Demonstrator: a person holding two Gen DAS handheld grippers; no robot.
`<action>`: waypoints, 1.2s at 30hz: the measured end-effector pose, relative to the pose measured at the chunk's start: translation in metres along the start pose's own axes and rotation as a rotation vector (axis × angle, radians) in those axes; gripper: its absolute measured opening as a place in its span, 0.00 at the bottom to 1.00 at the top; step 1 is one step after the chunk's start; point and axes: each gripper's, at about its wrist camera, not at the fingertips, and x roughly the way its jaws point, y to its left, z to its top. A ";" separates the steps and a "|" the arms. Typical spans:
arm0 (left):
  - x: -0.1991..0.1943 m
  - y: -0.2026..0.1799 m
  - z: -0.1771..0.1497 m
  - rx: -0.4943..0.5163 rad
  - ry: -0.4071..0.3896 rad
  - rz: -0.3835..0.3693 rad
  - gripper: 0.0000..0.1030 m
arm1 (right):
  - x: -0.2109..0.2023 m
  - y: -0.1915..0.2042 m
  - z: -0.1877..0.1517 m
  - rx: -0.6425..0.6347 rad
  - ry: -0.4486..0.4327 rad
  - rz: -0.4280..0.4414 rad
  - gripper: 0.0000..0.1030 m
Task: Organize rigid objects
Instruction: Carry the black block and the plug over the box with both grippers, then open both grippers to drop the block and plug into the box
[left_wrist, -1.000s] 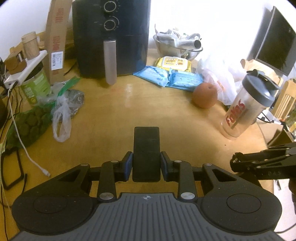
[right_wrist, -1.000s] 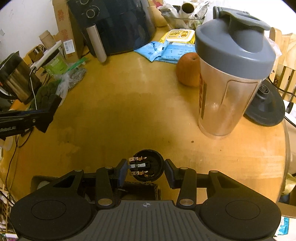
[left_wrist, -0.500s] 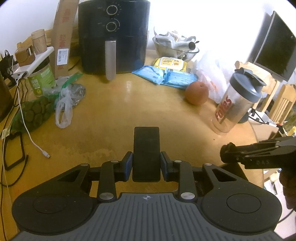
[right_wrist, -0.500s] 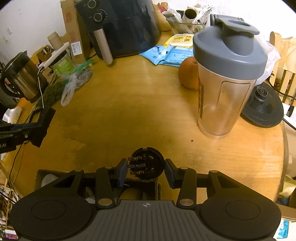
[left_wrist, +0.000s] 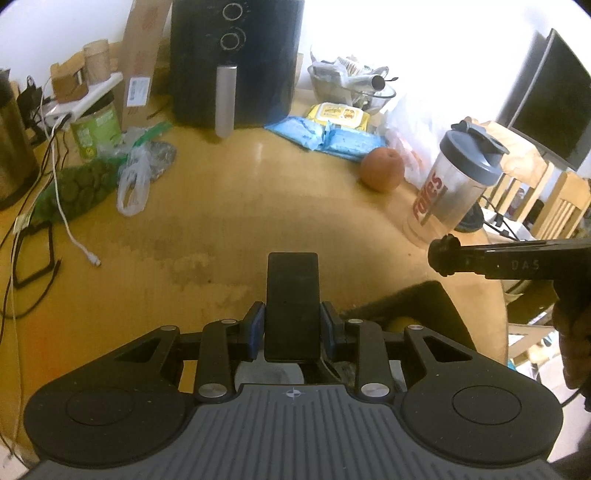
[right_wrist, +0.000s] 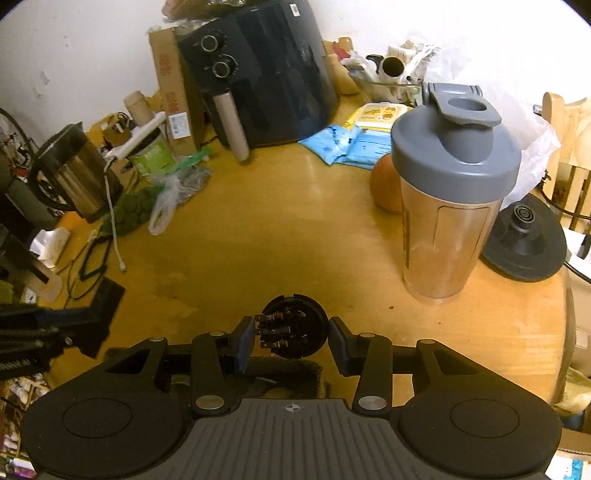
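My left gripper (left_wrist: 291, 326) is shut on a flat black rectangular device (left_wrist: 292, 295), held above the near edge of the wooden table (left_wrist: 240, 221). My right gripper (right_wrist: 293, 341) is shut on a round black switch part with metal terminals (right_wrist: 293, 326), also near the table's front edge. Below both grippers a dark open box (left_wrist: 417, 306) sits at the table edge, holding a yellowish item; it also shows in the right wrist view (right_wrist: 288, 373). The right gripper shows side-on in the left wrist view (left_wrist: 443, 254).
A shaker bottle with grey lid (right_wrist: 450, 192) stands at right beside an orange (right_wrist: 386, 188) and a black kettle base (right_wrist: 524, 240). A black air fryer (right_wrist: 266, 74), blue wipe packs (right_wrist: 343, 144), bags (left_wrist: 133, 177), a white cable (left_wrist: 77, 240) and a steel kettle (right_wrist: 70, 173) ring the table.
Both grippers have risen and pulled back toward the table's near edge with their objects; the scene looks farther away and the box has come into view below.
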 end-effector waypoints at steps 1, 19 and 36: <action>-0.001 -0.001 -0.002 -0.005 0.002 0.001 0.30 | -0.002 0.001 -0.001 -0.002 0.000 0.006 0.45; -0.020 -0.032 -0.022 -0.046 -0.015 -0.031 0.64 | -0.023 0.004 -0.019 -0.021 0.015 0.064 0.45; -0.028 -0.032 -0.053 -0.100 0.055 0.066 0.64 | -0.034 0.017 -0.034 -0.058 0.029 0.096 0.45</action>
